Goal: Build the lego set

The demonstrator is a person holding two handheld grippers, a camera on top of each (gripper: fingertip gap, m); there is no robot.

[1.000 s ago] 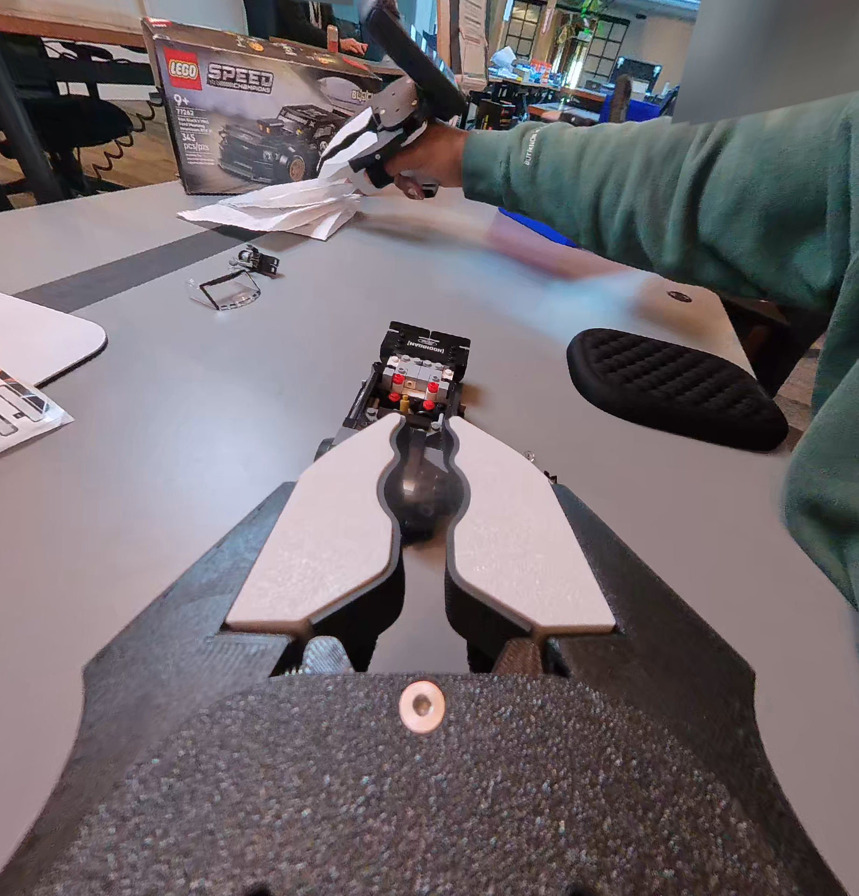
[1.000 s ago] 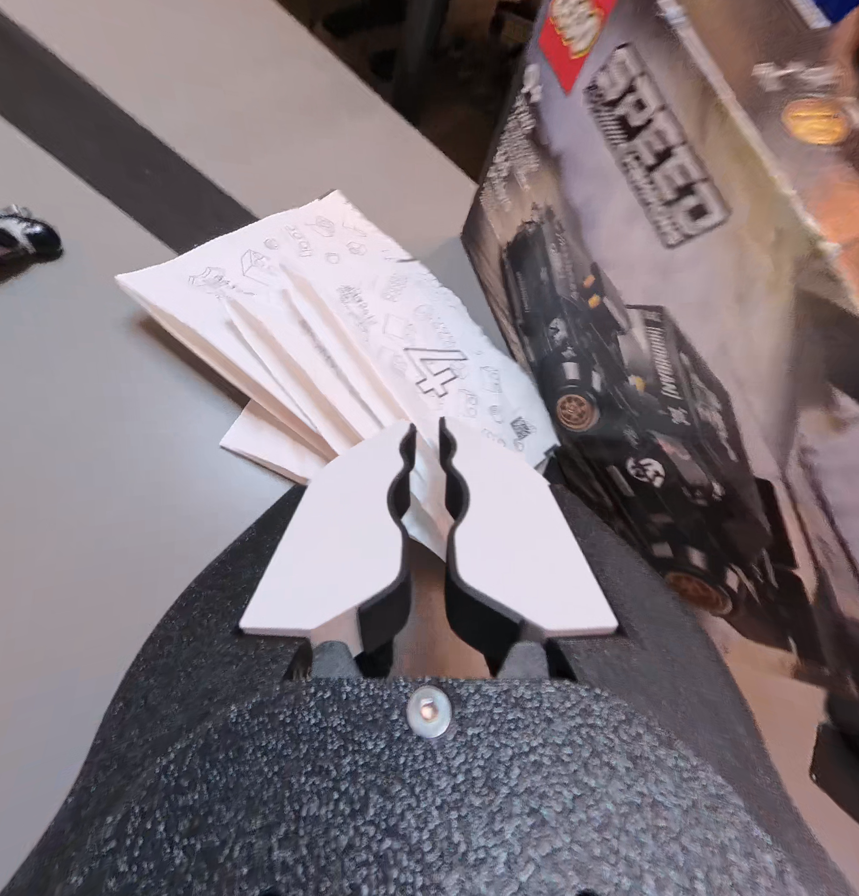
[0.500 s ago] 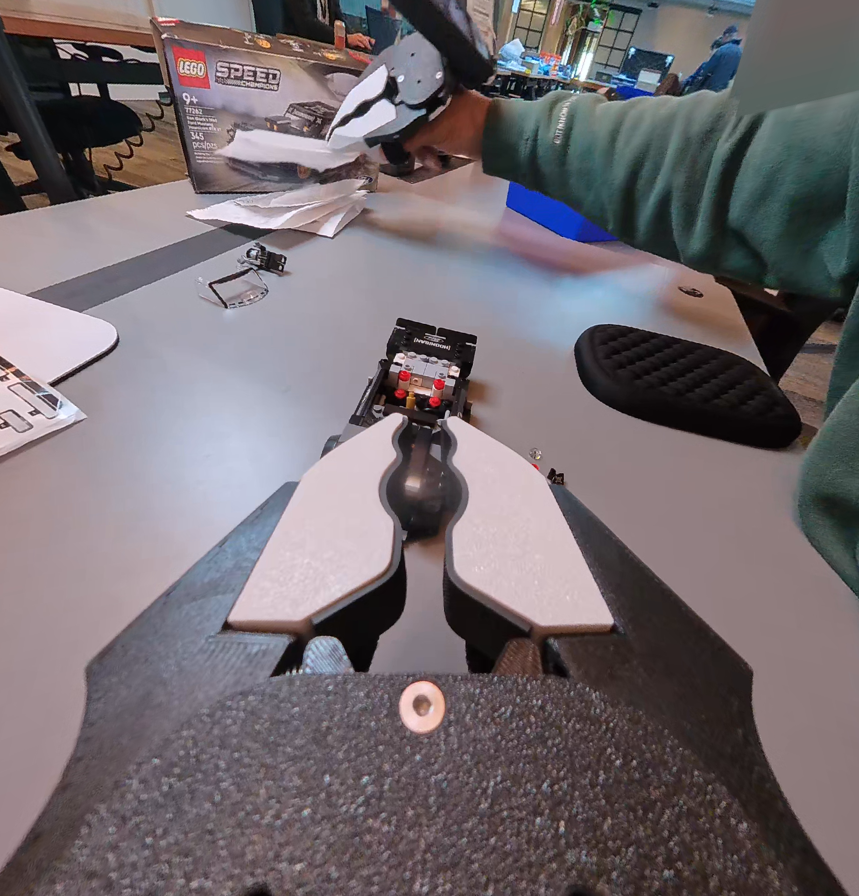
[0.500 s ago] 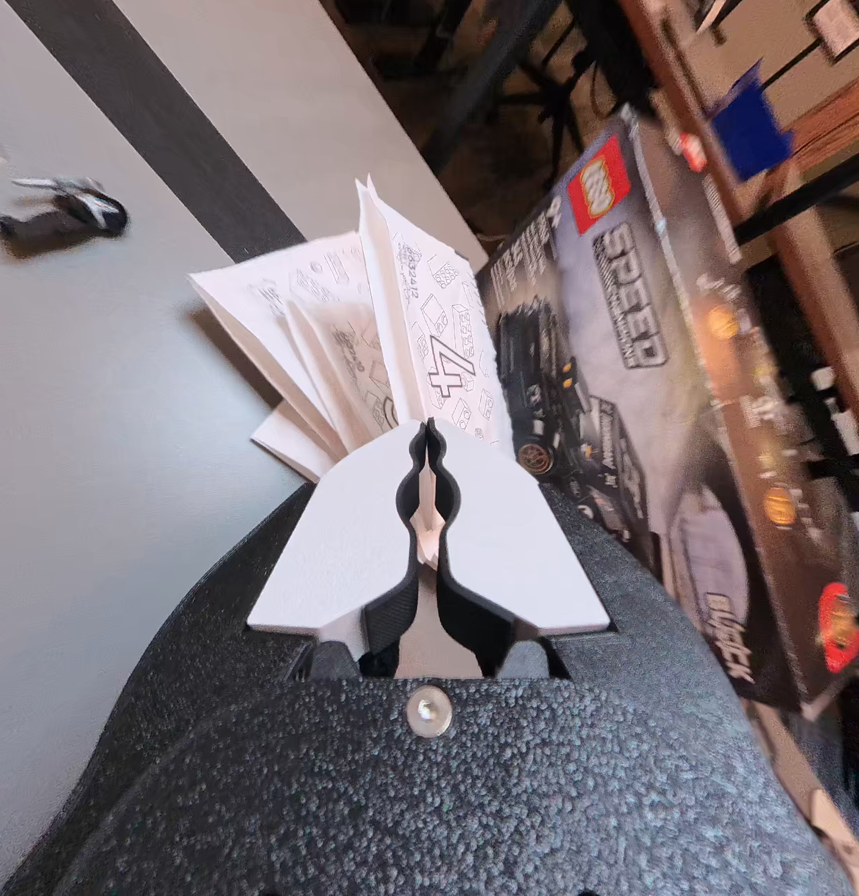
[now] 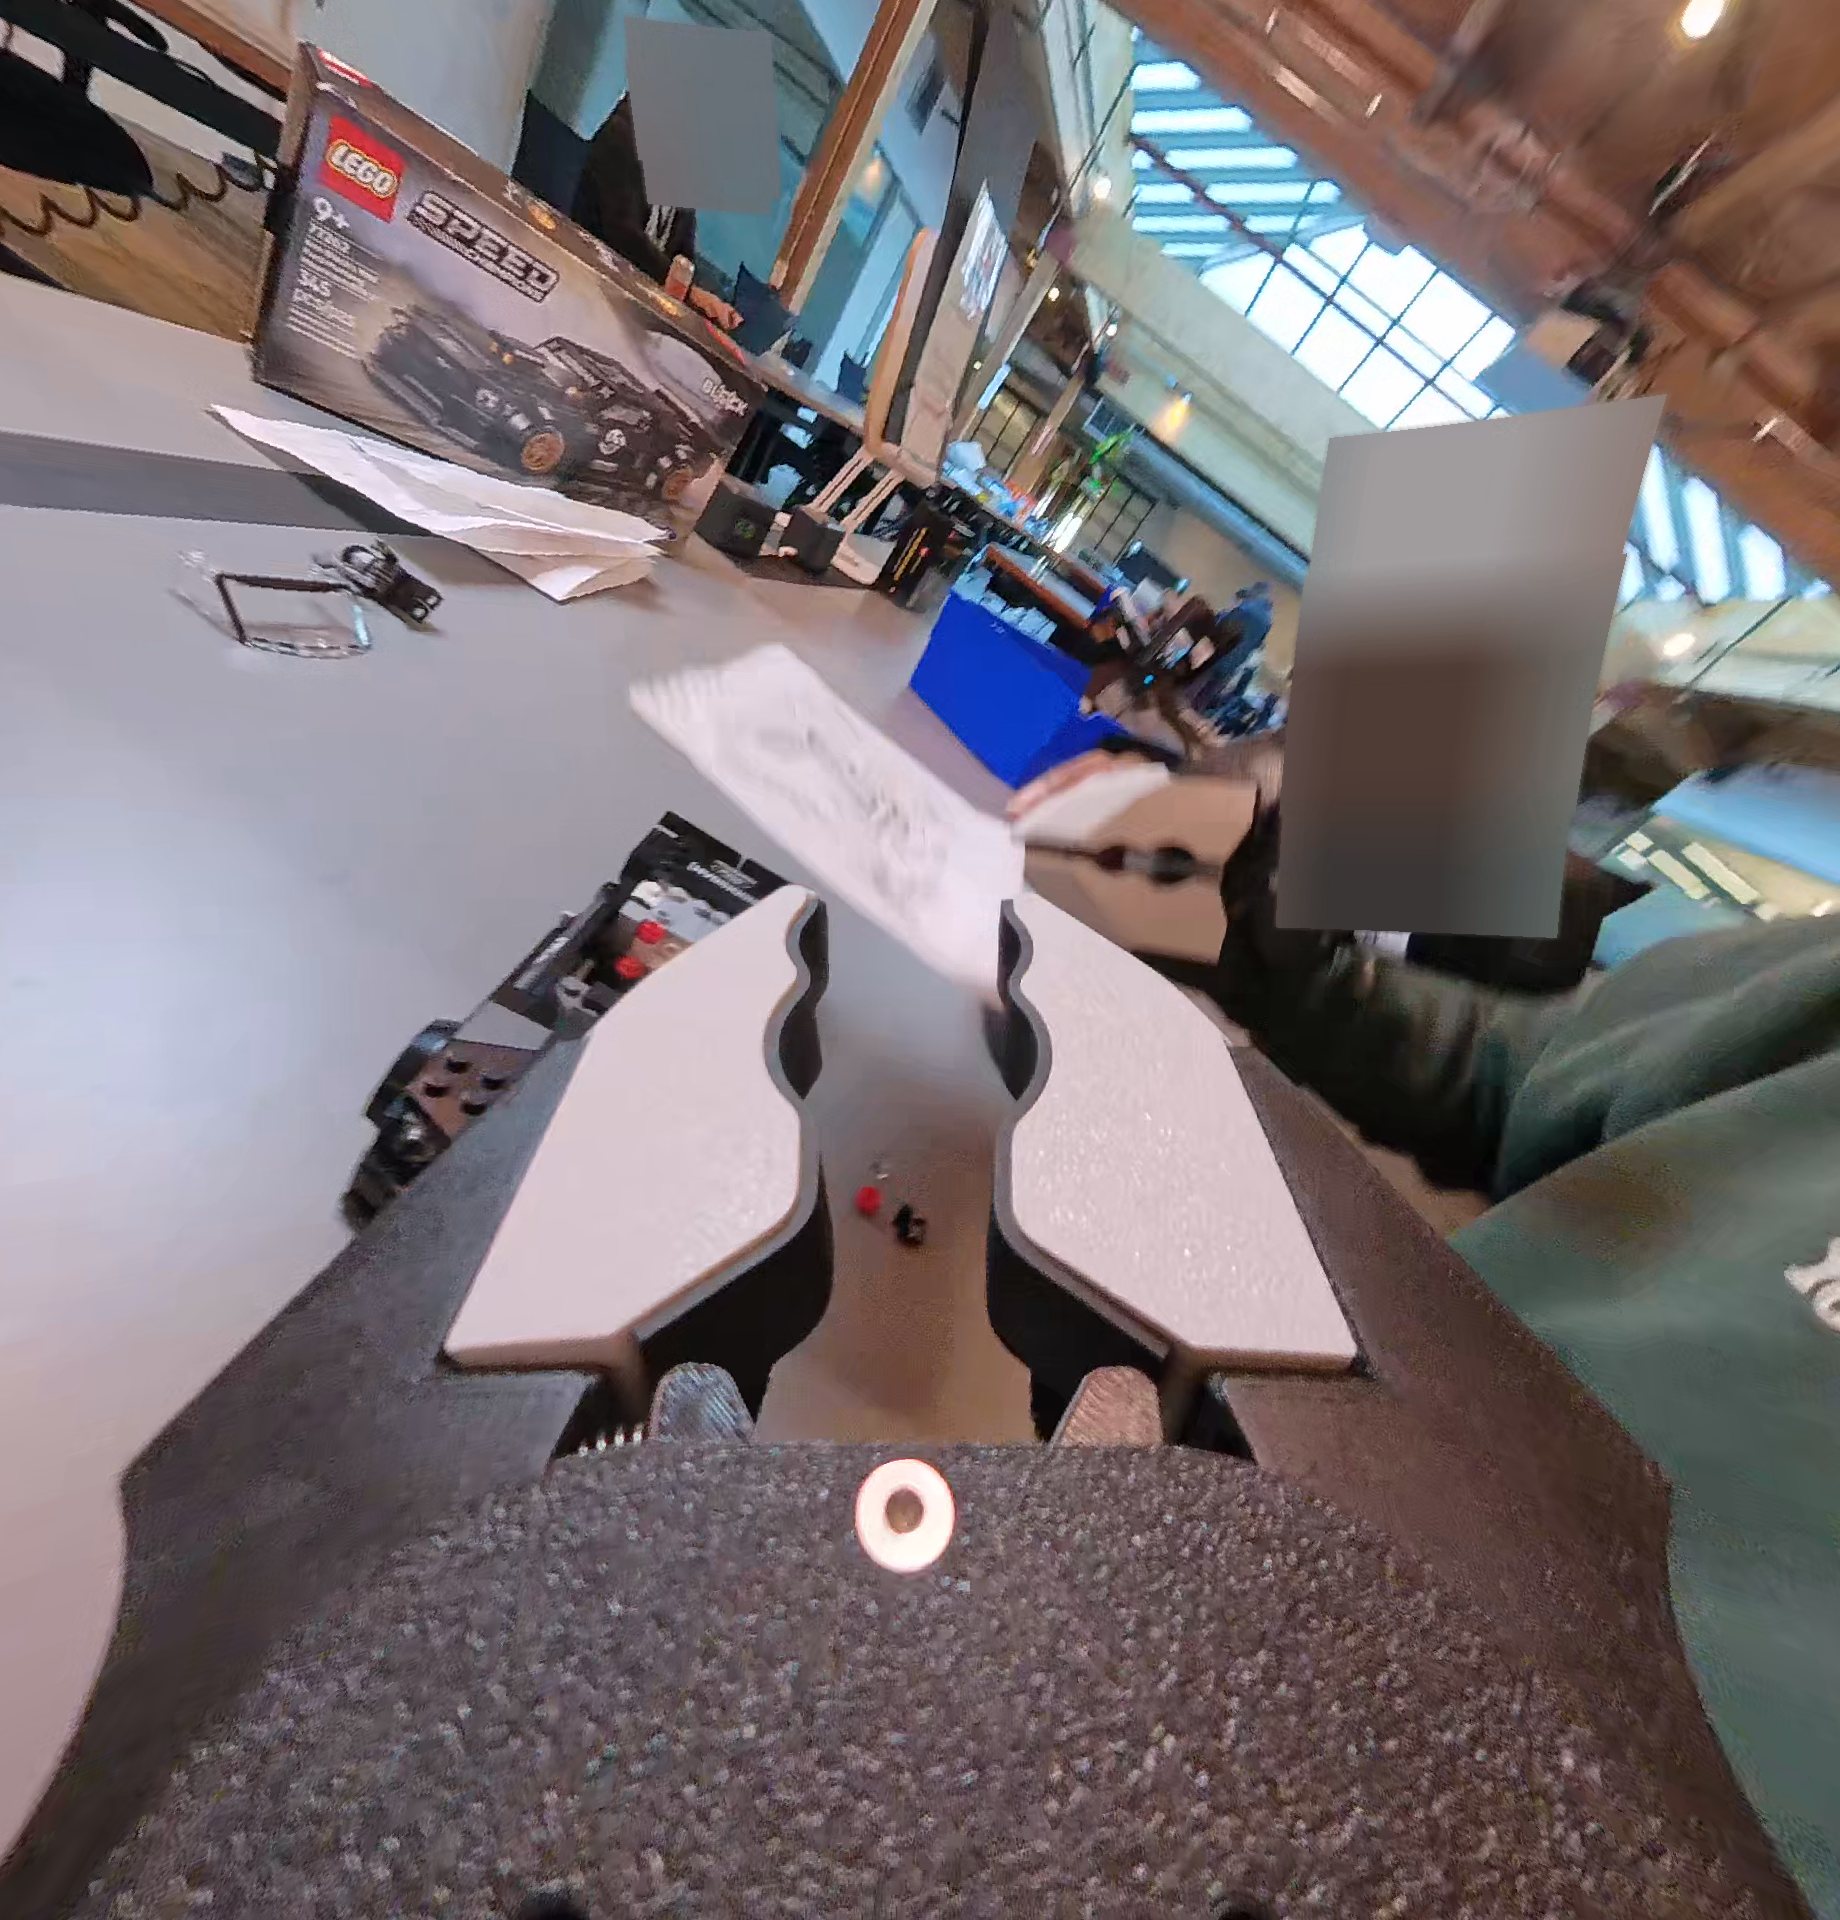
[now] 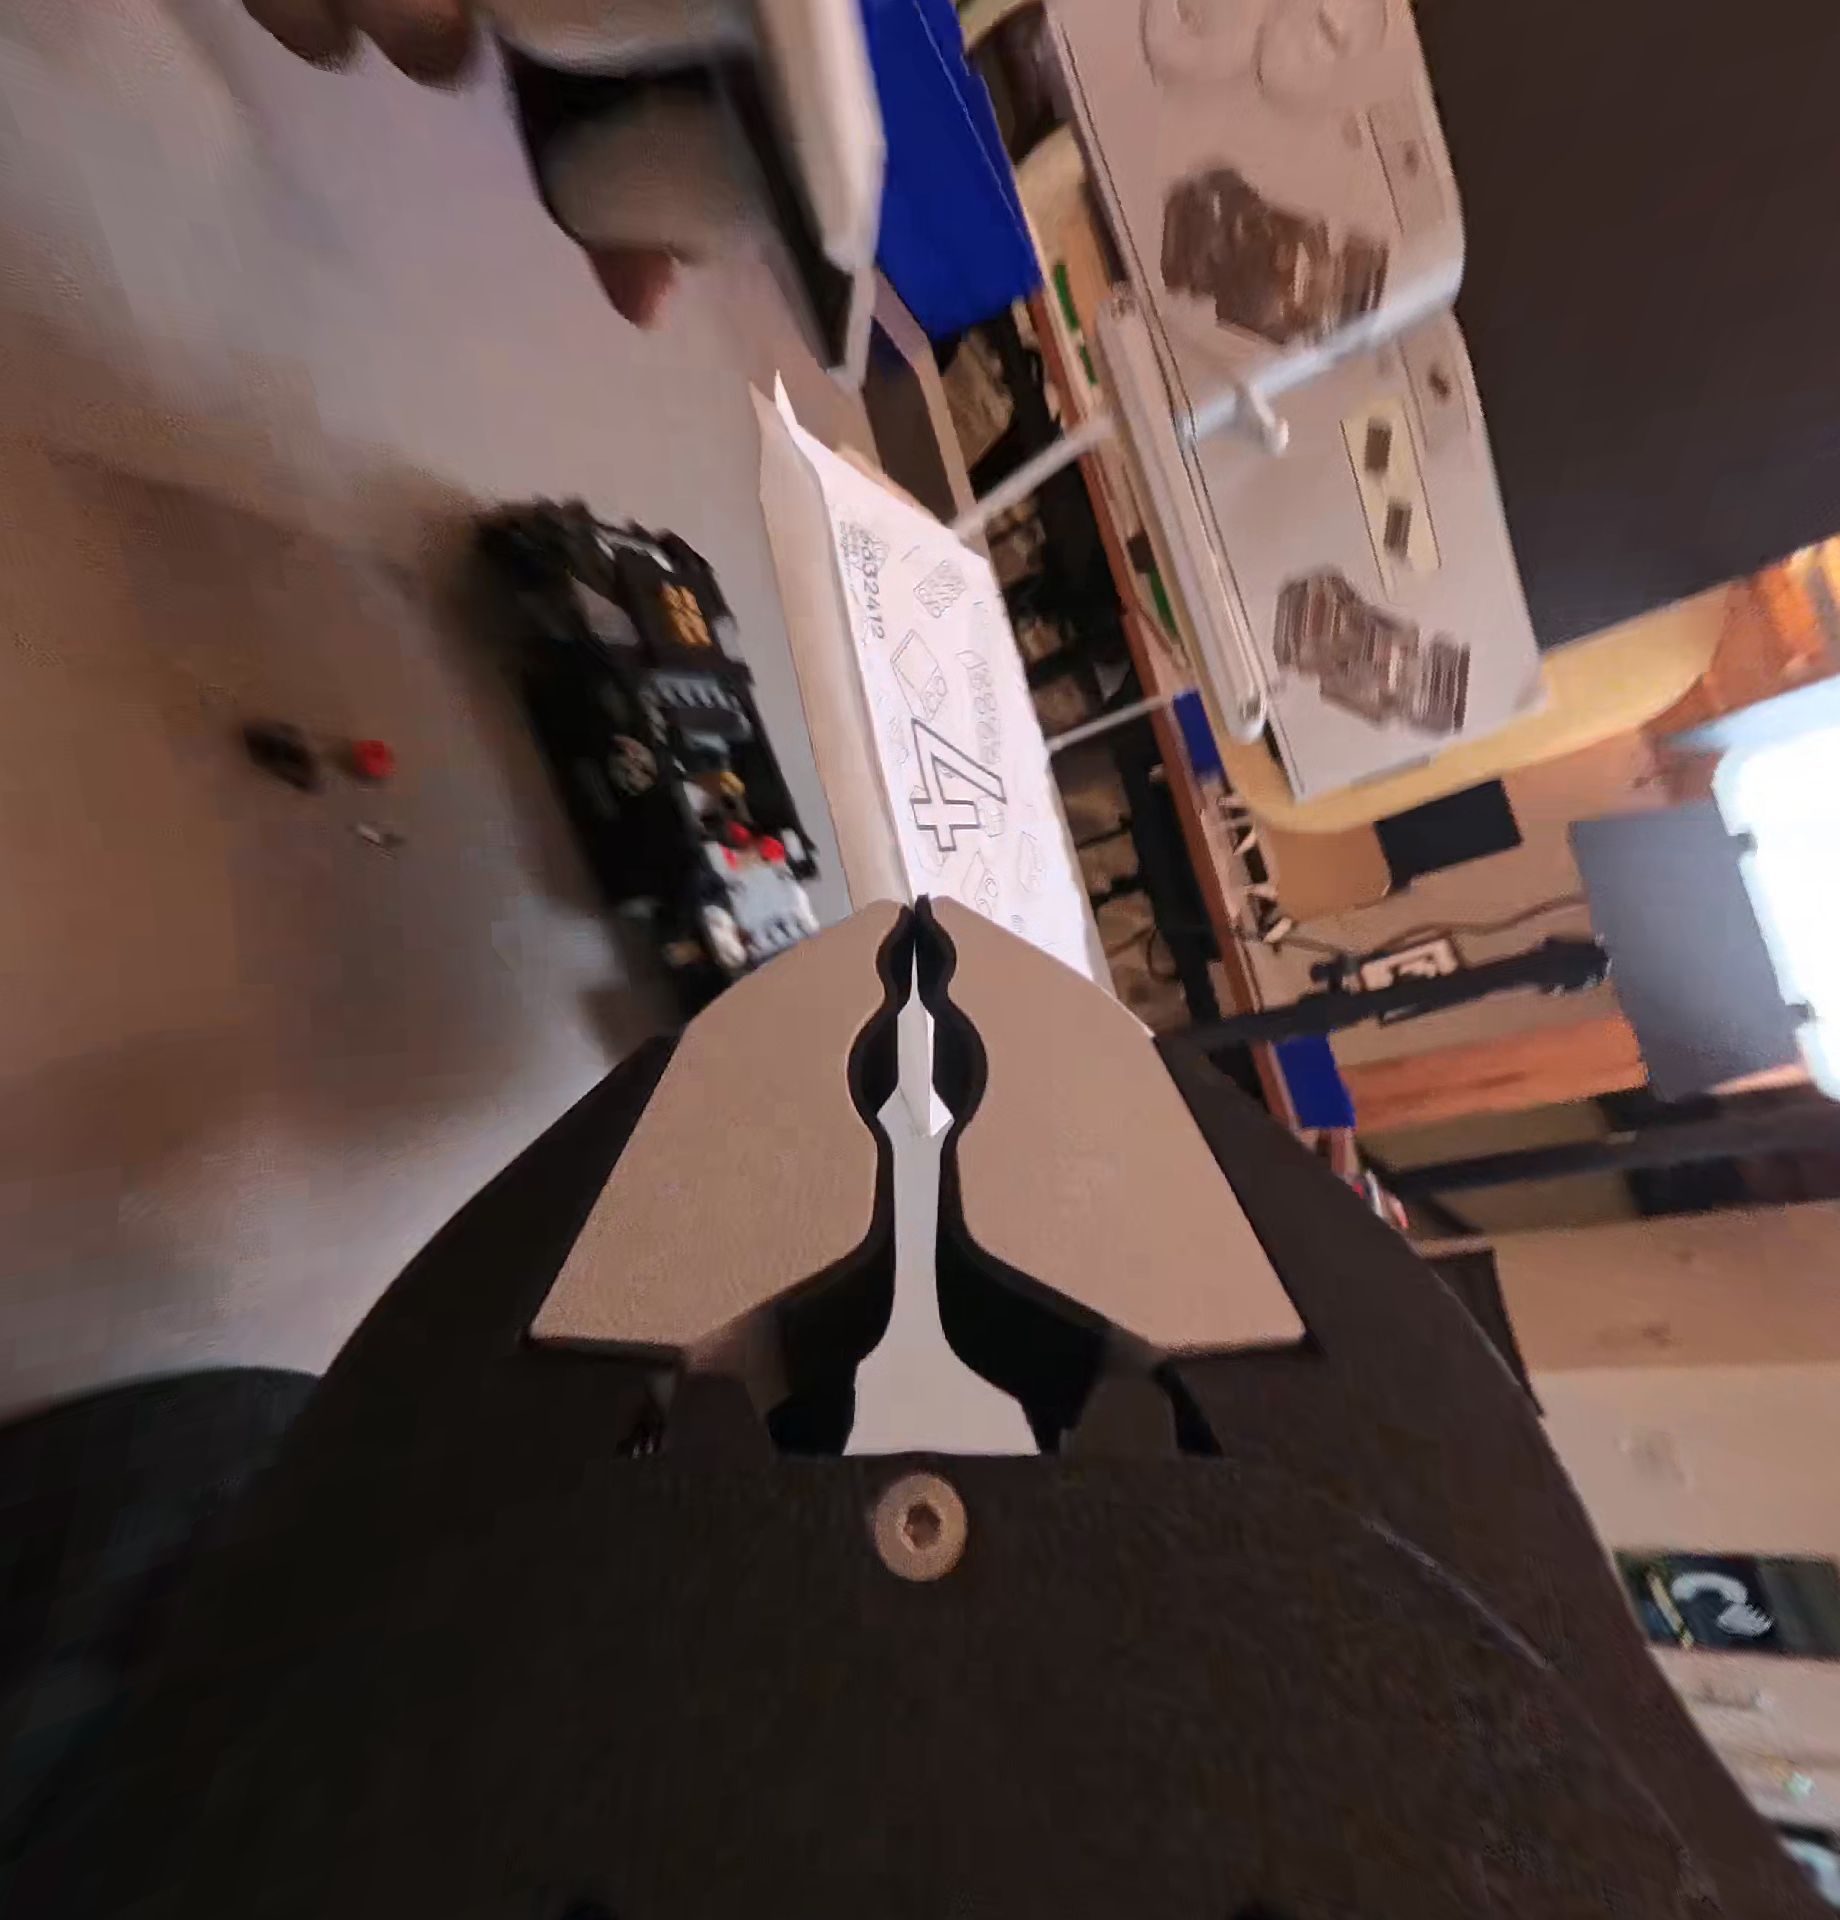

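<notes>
Fingers [image 5: 677,1101] of the left gripper [image 5: 908,935] are spread apart, empty; small loose pieces [image 5: 888,1211] lie between them. At 10 o'clock, the toy car [image 5: 542,1008] rests on the table [image 5: 168,831]. A paper bag [image 6: 937,727] is pinched by the right gripper [image 6: 921,916] at 12 o'clock.

Open-plan office: grey desk [image 5: 168,831], skylights [image 5: 1363,291], cluttered workstations [image 5: 999,520].
</notes>
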